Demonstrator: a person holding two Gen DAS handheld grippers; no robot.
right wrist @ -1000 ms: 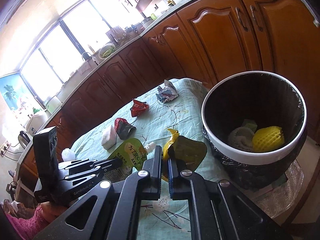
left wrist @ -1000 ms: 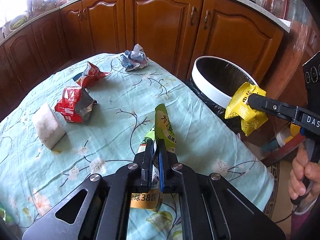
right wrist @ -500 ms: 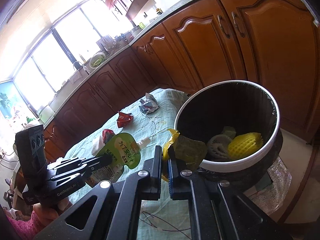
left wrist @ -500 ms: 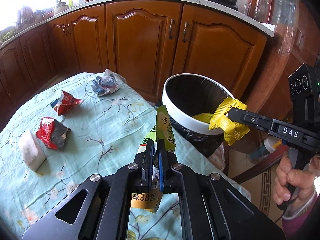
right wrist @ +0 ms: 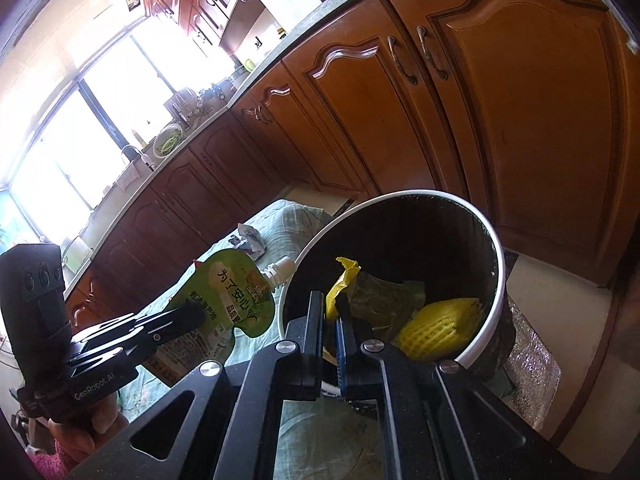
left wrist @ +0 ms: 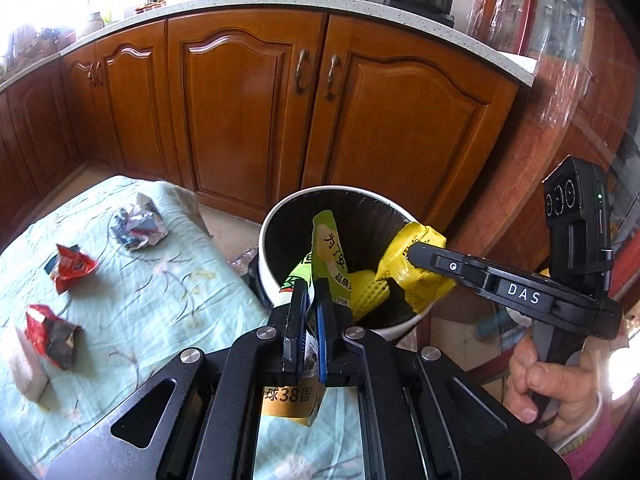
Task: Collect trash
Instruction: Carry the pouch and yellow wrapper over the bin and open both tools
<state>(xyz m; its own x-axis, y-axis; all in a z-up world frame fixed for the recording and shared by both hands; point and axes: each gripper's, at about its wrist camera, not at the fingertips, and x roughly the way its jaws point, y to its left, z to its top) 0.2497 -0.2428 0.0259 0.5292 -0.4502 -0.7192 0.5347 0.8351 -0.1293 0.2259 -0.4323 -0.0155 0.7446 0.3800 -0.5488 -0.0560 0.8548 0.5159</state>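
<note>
My left gripper (left wrist: 309, 292) is shut on a green drink pouch (left wrist: 329, 252), held at the near rim of the white-rimmed trash bin (left wrist: 268, 240). In the right wrist view the pouch (right wrist: 228, 300) hangs just left of the bin (right wrist: 494, 280). My right gripper (right wrist: 330, 304) is shut on a yellow snack wrapper (right wrist: 344, 280) and holds it over the bin's mouth; the wrapper also shows in the left wrist view (left wrist: 416, 268). A yellow foam net (right wrist: 440, 324) lies inside the bin.
On the flowered tablecloth (left wrist: 160, 300) lie a crumpled blue-white wrapper (left wrist: 138, 228), two red wrappers (left wrist: 72, 266) (left wrist: 50, 332) and a white sponge block (left wrist: 24, 364). Wooden cabinets (left wrist: 248, 120) stand behind the bin.
Both grippers have moved toward the bin with their trash. The yellow wrapper is now over the bin's mouth and the green pouch has reached its rim.
</note>
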